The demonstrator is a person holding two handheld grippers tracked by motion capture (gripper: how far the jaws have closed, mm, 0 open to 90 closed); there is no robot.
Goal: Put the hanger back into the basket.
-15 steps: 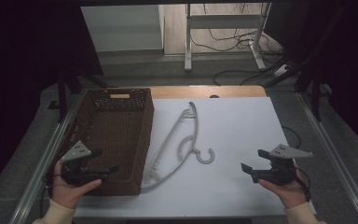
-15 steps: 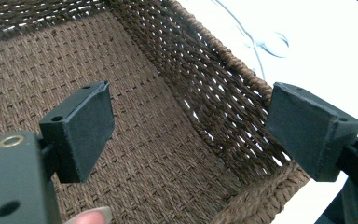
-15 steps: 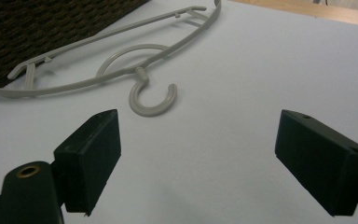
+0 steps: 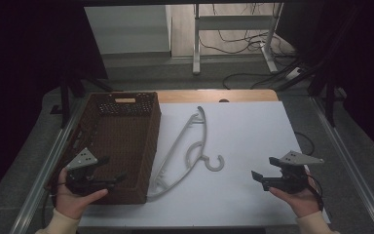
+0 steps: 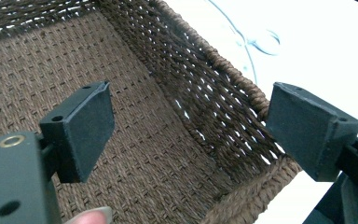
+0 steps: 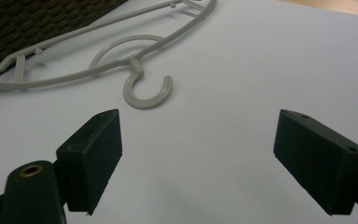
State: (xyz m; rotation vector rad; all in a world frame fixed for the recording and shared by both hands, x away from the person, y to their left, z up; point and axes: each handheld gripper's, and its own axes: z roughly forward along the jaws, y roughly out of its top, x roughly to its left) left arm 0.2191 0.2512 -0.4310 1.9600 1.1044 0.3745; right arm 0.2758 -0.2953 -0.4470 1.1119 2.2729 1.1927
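Observation:
A brown woven basket (image 4: pixel 121 146) stands on the left of the white table top, empty inside (image 5: pixel 135 140). A pale grey plastic hanger (image 4: pixel 187 146) lies flat just right of it, hook toward the right (image 6: pixel 144 93). My left gripper (image 4: pixel 112 170) hovers over the basket's near end, open, with the basket's right wall (image 5: pixel 223 93) between its jaws and nothing held. My right gripper (image 4: pixel 263 175) is low over the table at the near right, open and empty, pointing toward the hanger's hook.
The white sheet (image 4: pixel 253 131) covers a wooden table whose far edge (image 4: pixel 214 96) shows. Metal rails (image 4: pixel 350 161) run along both sides. A desk frame and cables (image 4: pixel 233 44) stand on the floor beyond.
The left gripper has shifted slightly over the basket's near end. The right gripper holds about the same place. The hanger and basket have not moved.

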